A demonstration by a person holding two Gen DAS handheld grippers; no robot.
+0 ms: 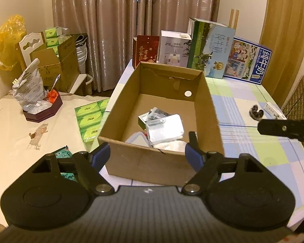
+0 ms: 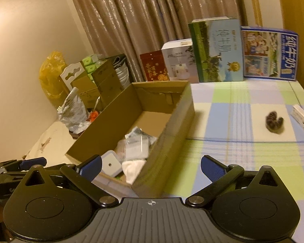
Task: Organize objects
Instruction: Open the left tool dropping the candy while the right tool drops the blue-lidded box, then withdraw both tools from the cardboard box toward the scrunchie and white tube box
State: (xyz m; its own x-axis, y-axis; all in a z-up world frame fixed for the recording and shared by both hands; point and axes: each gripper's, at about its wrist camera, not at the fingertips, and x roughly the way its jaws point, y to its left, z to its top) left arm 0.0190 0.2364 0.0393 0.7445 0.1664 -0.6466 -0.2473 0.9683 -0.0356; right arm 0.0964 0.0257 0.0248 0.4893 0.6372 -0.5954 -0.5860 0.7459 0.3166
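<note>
An open cardboard box (image 1: pixel 152 164) stands on the checked tablecloth (image 1: pixel 243 105). Inside it lie a silver pouch (image 1: pixel 165 128), small labelled packets (image 1: pixel 152 116), a white cloth (image 1: pixel 170 145) and a white square item (image 2: pixel 110 163). My left gripper (image 1: pixel 148 149) is open just before the box's near wall, with nothing held. My right gripper (image 2: pixel 151 162) is open wide at the box's near right corner, also holding nothing. On the cloth to the right lie a dark furry hair tie (image 2: pixel 274 122) and a small white carton (image 2: pixel 303 121). The right gripper's finger (image 1: pixel 283 129) shows at the left wrist view's right edge.
Milk cartons (image 1: pixel 210 48), a white appliance box (image 1: pixel 174 50) and a red box (image 1: pixel 146 49) line the table's far edge. Green tissue packs (image 1: pixel 90 119) and a teal packet (image 1: pixel 63 155) lie left of the box. A maroon tray with a foil bag (image 1: pixel 42 109) sits further left.
</note>
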